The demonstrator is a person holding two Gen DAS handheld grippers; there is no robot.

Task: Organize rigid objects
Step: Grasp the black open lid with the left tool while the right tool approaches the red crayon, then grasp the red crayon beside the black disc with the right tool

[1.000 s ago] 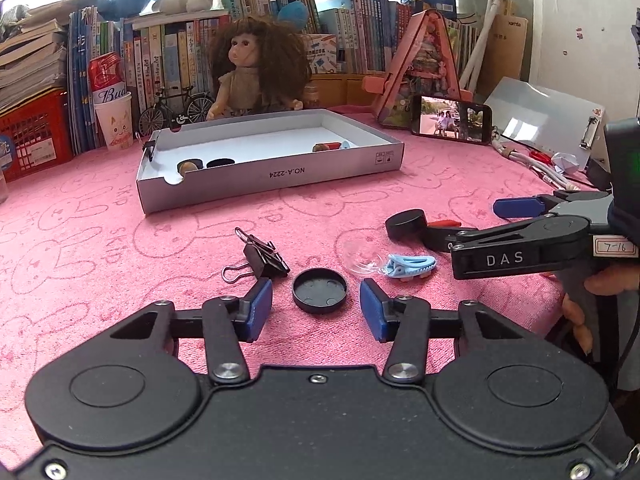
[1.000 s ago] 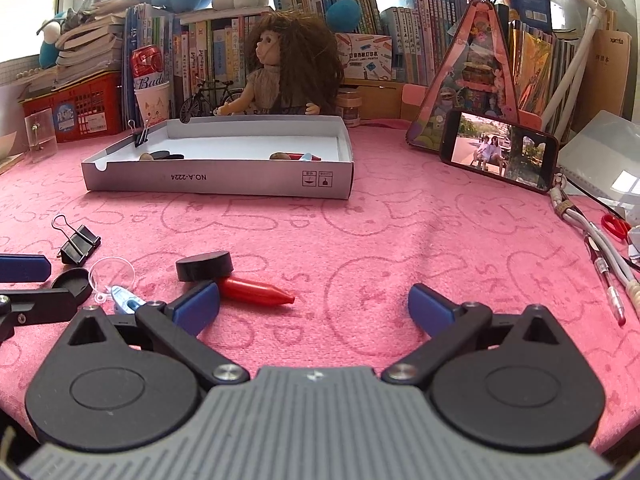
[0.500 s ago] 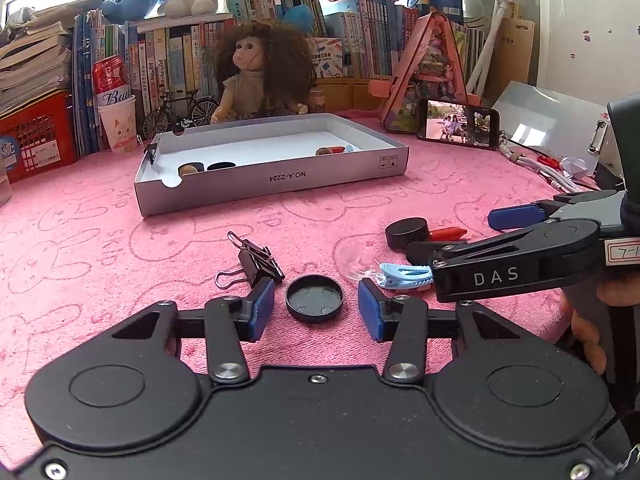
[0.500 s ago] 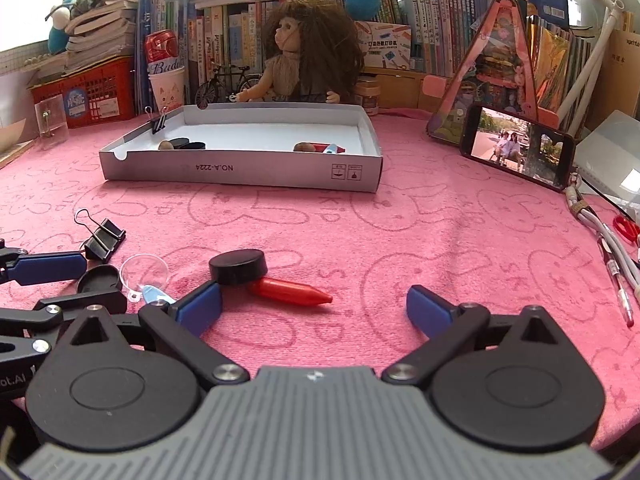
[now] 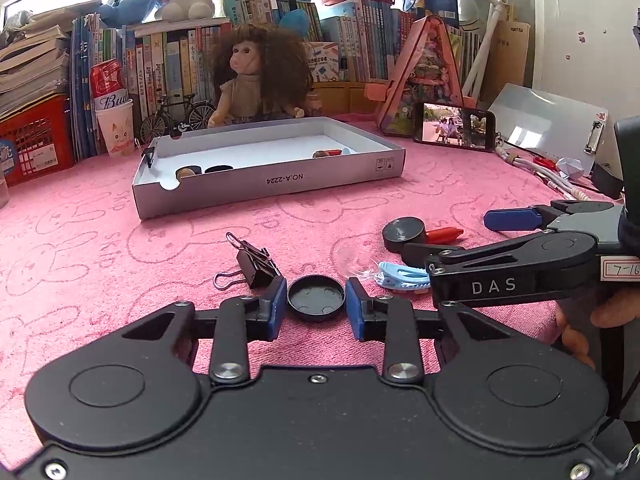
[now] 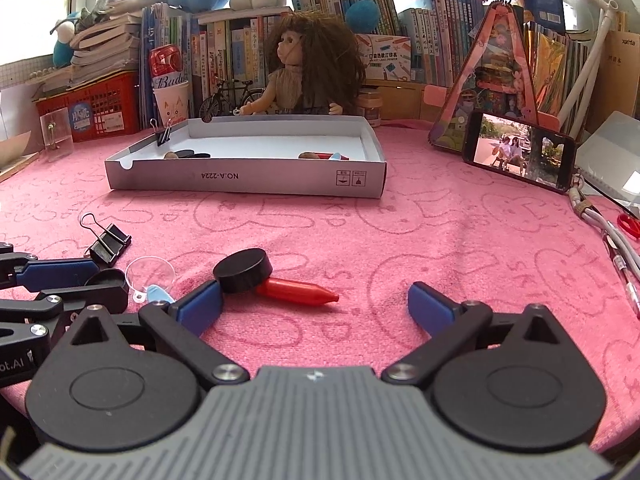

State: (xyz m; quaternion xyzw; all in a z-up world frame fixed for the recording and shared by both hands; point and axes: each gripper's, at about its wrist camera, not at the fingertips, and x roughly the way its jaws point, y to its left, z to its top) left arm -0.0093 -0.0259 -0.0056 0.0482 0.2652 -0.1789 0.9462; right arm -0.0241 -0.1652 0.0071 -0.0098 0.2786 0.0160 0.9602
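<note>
A black round cap (image 5: 316, 298) lies on the pink cloth between the blue pads of my left gripper (image 5: 316, 308). Its jaws are closing and the pads touch the cap's two sides. A black binder clip (image 5: 256, 266) lies just left of it, and a clear little cup (image 5: 352, 260) and a light blue clip (image 5: 402, 276) just right. My right gripper (image 6: 314, 300) stands wide open over a red crayon (image 6: 296, 292). Its left fingertip is beside a black disc (image 6: 243, 270). The white box (image 6: 248, 180) behind holds a few small items.
A doll, a toy bicycle, a cup and rows of books line the back edge. A phone (image 6: 520, 152) leans at the right, with cables, a pen and red scissors (image 6: 628, 226) near it. Bare pink cloth lies between the box and the loose items.
The left jaws have narrowed from well apart to touching the black cap's sides. The right gripper has crept a little to the left, towards the black disc.
</note>
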